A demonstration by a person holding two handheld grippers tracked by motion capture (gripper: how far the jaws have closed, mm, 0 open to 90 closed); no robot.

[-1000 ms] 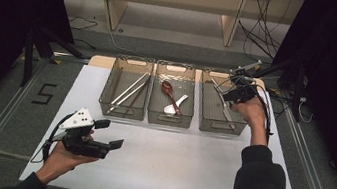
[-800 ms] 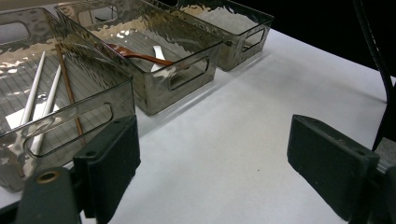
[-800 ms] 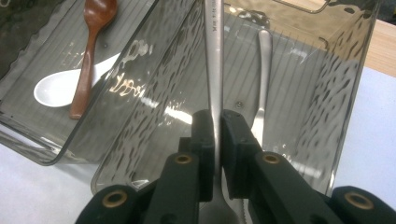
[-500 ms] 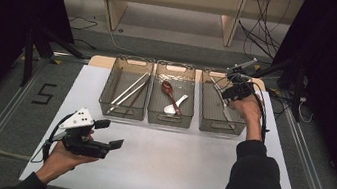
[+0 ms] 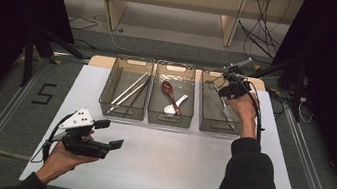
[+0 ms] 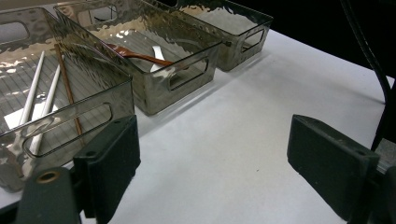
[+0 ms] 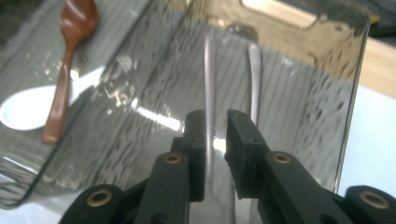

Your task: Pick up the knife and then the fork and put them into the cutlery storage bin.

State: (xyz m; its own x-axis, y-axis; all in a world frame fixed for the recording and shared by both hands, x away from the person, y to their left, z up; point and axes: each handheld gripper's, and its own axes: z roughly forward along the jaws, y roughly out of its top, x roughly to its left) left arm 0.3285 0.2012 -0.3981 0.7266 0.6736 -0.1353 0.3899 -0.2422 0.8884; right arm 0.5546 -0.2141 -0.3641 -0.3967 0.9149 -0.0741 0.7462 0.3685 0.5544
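Releasing step: judged from the layout, cutlery is being sorted into bins, and a metal utensil is being let go in the right one.
Left hand-held gripper [image 5: 109,133]: at about 7 o'clock on the desk [image 5: 170,170], jaws spread wide with nothing between them, held just above the bare surface and pointing toward 3 o'clock.
Left bin [image 5: 121,112]: at 11 o'clock, holds chopsticks [image 5: 129,91] lying lengthwise.
Middle bin [image 5: 168,121]: at 12 o'clock, holds a brown spoon [image 5: 169,92] with a white spoon [image 5: 174,106] at its 5 o'clock, the two touching.
Right bin [image 5: 202,125]: at 1 o'clock, the place of the work.
Utensil [image 7: 208,70]: a slim metal piece on the right bin's floor, running toward 12 o'clock in the right gripper view. A second metal piece [image 7: 254,79] lies just beside it at 3 o'clock.
Right hand-held gripper [image 7: 215,122]: over the right bin, tips dipped inside it. Its jaws have just been opening and now stand a narrow gap apart. The utensil runs through that gap, and the pads do not seem to press it.
Next move: probably widen the jaws a little more, then lift straight up so the tips clear the utensil and the bin wall without dragging either metal piece.
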